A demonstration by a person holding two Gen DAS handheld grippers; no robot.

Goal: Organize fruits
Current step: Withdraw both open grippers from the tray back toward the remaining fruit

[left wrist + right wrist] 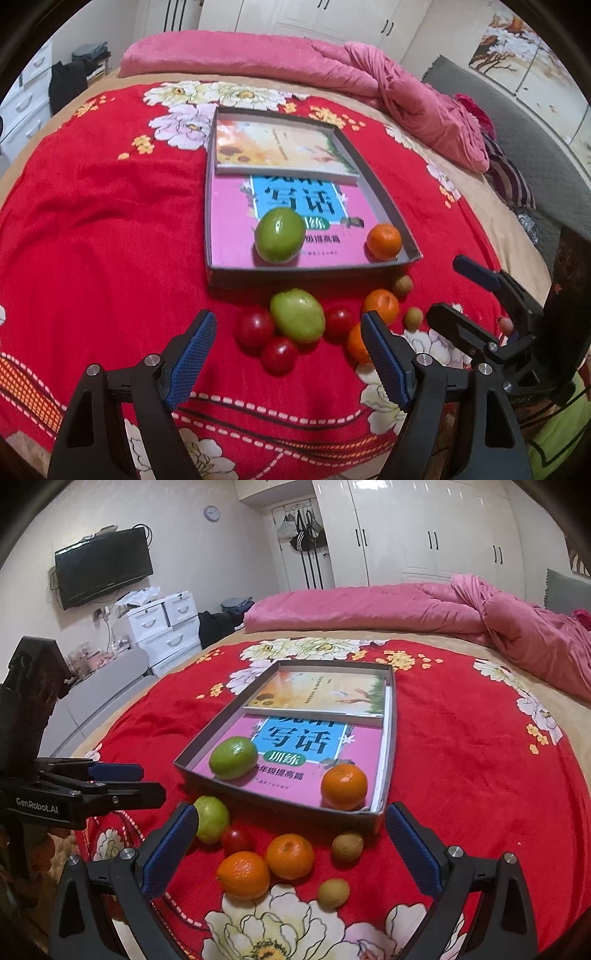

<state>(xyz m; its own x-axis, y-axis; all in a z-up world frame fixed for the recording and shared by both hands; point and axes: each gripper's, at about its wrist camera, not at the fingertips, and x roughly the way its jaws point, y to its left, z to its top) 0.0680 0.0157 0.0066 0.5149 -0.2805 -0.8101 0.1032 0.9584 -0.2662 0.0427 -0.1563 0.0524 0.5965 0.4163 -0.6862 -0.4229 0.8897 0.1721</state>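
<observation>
A grey shallow box (402, 229) (390, 738) lies on the red blanket with two books, a green fruit (280, 235) (233, 757) and an orange (383, 241) (344, 786) inside. In front of it lie a second green fruit (297, 315) (211, 819), three red tomatoes (255, 327), two oranges (290, 856) (243, 874) and two small brown fruits (347, 846) (333, 893). My left gripper (288, 354) is open and empty above the tomatoes. My right gripper (291, 853) is open and empty above the oranges; it also shows in the left wrist view (448, 291).
The red flowered blanket (92, 221) covers a bed. A pink quilt (332, 70) is bunched at the far side. A grey headboard (535, 129) is on the right. White drawers (162, 627) and a wall TV (103, 566) stand beyond the bed.
</observation>
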